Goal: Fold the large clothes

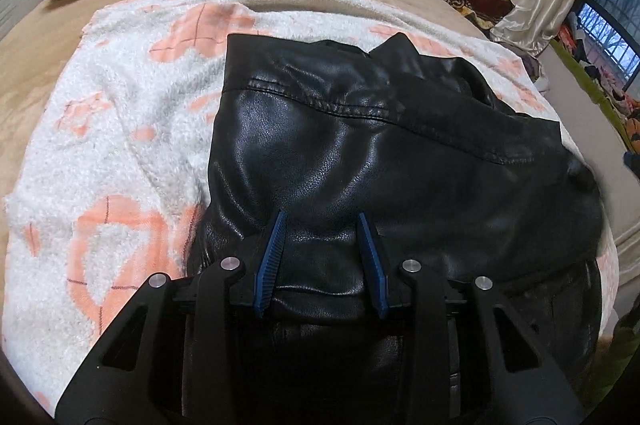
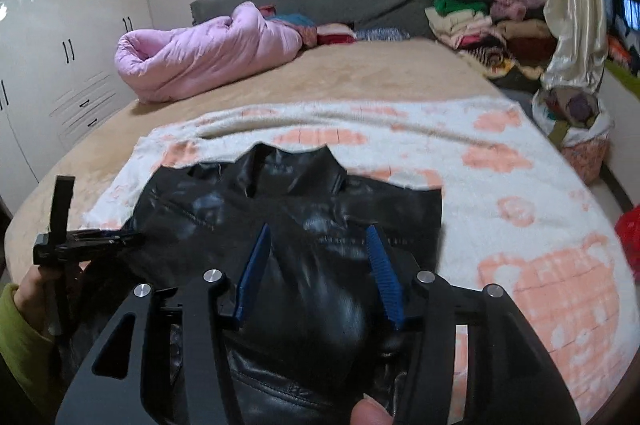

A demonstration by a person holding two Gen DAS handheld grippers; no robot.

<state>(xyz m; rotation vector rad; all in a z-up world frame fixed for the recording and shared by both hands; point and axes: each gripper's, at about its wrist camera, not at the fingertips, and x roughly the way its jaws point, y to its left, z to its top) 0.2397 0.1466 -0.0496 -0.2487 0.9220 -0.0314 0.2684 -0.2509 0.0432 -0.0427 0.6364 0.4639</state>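
Black leather jacket (image 1: 360,153) spread collar-up on the white-and-peach blanket (image 1: 120,145), centre frame in both views.

Your left gripper (image 1: 322,225) sits low on the jacket's lower centre, blue fingers (image 1: 272,257) clenched on a raised fold of leather. Your right gripper (image 2: 318,237) hangs over the jacket with its fingers (image 2: 384,273) spread; leather bulges up between them, but the pads don't look pressed on it, so call it released. At the left edge of the right view you can see your other gripper (image 2: 80,237) side-on at the jacket's edge. Pink quilt (image 2: 200,53) upper left on the bed (image 2: 360,73).
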